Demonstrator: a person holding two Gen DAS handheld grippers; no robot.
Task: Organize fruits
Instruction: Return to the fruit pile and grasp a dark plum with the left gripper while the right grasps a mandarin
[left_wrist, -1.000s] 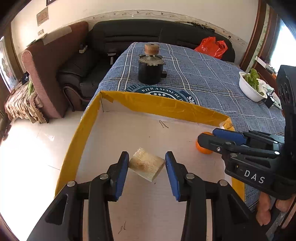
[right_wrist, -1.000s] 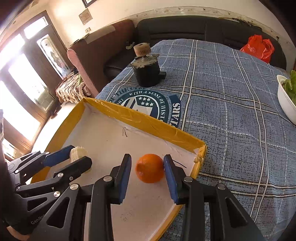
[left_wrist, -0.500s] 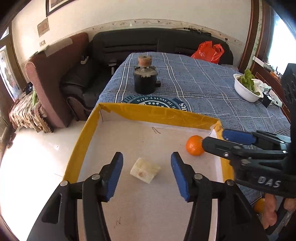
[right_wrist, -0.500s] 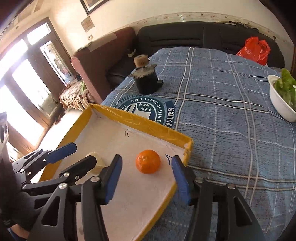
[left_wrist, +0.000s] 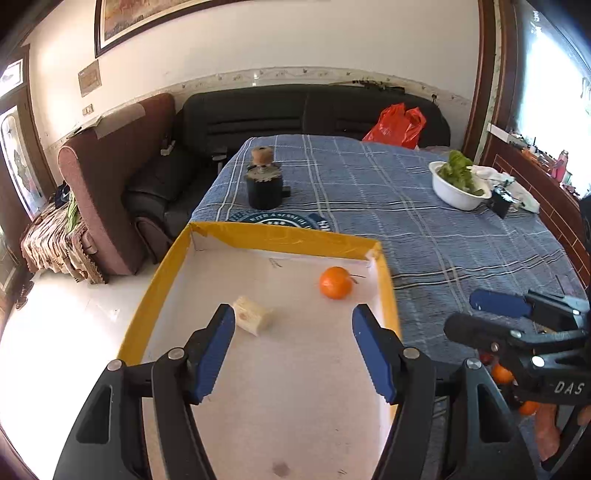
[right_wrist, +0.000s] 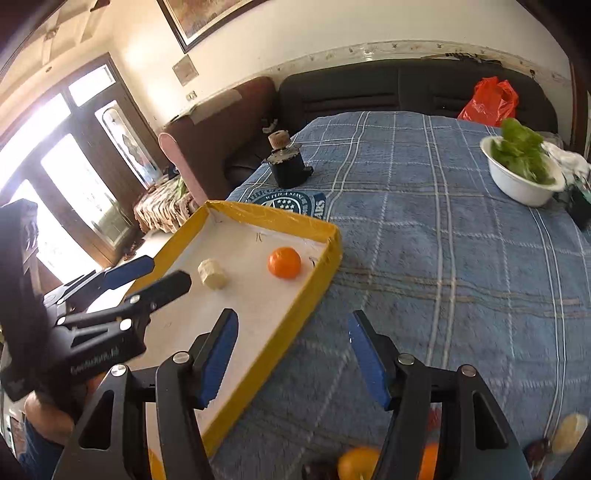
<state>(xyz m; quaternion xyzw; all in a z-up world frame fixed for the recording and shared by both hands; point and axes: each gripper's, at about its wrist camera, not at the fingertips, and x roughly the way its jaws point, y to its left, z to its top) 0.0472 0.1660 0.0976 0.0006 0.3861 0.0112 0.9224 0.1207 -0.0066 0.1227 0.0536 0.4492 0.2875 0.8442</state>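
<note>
Orange (left_wrist: 335, 282) lay in the yellow-rimmed tray (left_wrist: 280, 238) near its far right corner, pale fruit chunk (left_wrist: 253, 315) near the tray's left edge. Left gripper (left_wrist: 293, 349) jaws were opening, empty, chunk just ahead of them. Right gripper (right_wrist: 291, 354) jaws were opening, empty, orange well clear, above the bench (right_wrist: 443, 258).
</note>
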